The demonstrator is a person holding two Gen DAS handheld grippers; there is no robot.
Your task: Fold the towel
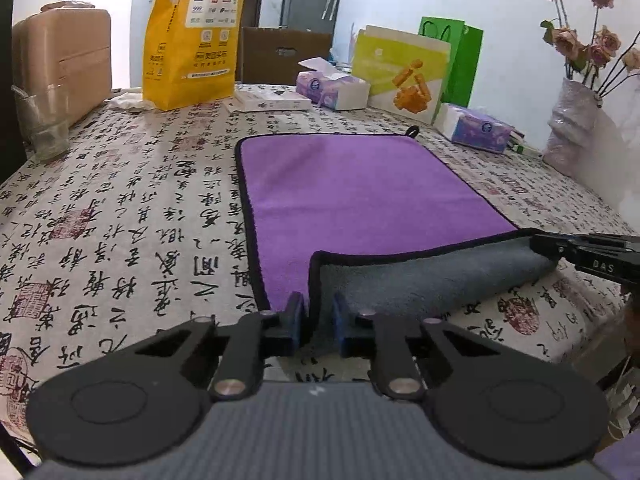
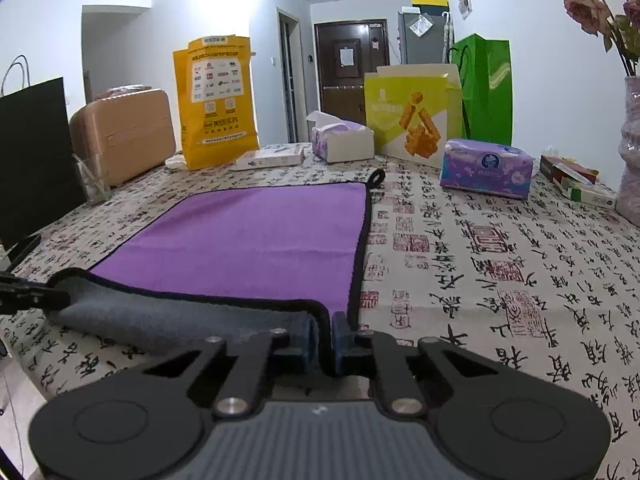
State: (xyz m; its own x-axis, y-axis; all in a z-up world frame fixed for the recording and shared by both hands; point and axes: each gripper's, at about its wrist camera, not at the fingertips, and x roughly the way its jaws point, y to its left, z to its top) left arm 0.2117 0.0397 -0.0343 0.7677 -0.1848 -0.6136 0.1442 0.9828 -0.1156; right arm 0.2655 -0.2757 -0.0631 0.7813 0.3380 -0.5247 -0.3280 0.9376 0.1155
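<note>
On the table [image 1: 120, 200] lies the purple towel [image 1: 360, 188]. The left claw [image 1: 318, 316] and the right claw [image 2: 325, 336] each pinch a near corner, turning the gray underside up.

1. A purple towel [image 2: 256, 236] with black edging is seen spread on a table covered by a calligraphy-print tablecloth [image 2: 500, 272].
2. The towel's near edge is lifted and curled over, so that its grey underside [image 2: 160, 316] is shown.
3. The near right corner is pinched between the closed blue pads of the right gripper [image 2: 325, 336].
4. The near left corner is held by the left gripper [image 2: 36, 298], seen at the frame's left edge.
5. A yellow bag [image 2: 216, 104] and tissue packs [image 2: 486, 168] are seen beyond the towel.
</note>
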